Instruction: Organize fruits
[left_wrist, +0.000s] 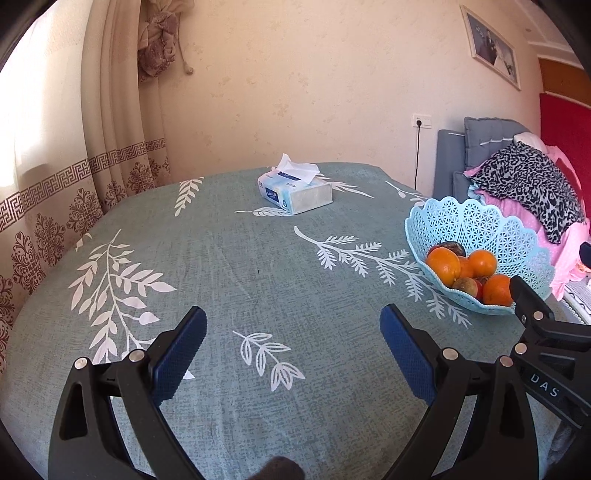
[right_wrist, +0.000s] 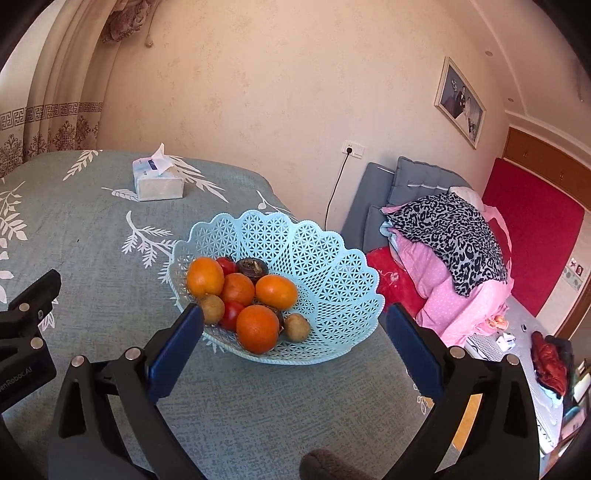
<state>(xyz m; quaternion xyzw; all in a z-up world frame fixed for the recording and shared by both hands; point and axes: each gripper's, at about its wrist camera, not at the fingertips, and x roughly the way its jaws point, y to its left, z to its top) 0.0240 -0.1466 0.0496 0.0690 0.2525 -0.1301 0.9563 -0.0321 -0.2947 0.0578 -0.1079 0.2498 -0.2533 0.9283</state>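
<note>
1. Several fruits sit heaped in the blue lattice basket (right_wrist: 332, 295) near the table's right edge: oranges (right_wrist: 257, 328), red tomatoes (right_wrist: 232, 314), brown kiwis (right_wrist: 296, 326), and a dark fruit (right_wrist: 252, 266).
2. Oranges look firm and fairly heavy, so grip them across the middle. Tomatoes are smooth and bruise easily; pinch them gently.
3. The basket looks light and may slide on the tablecloth (left_wrist: 221, 258).
4. The right gripper (right_wrist: 294, 328) hangs spread wide just before the basket, holding nothing.
5. The left gripper (left_wrist: 293, 332) is likewise agape over bare cloth; a tissue box (left_wrist: 293, 194) lies beyond.
</note>
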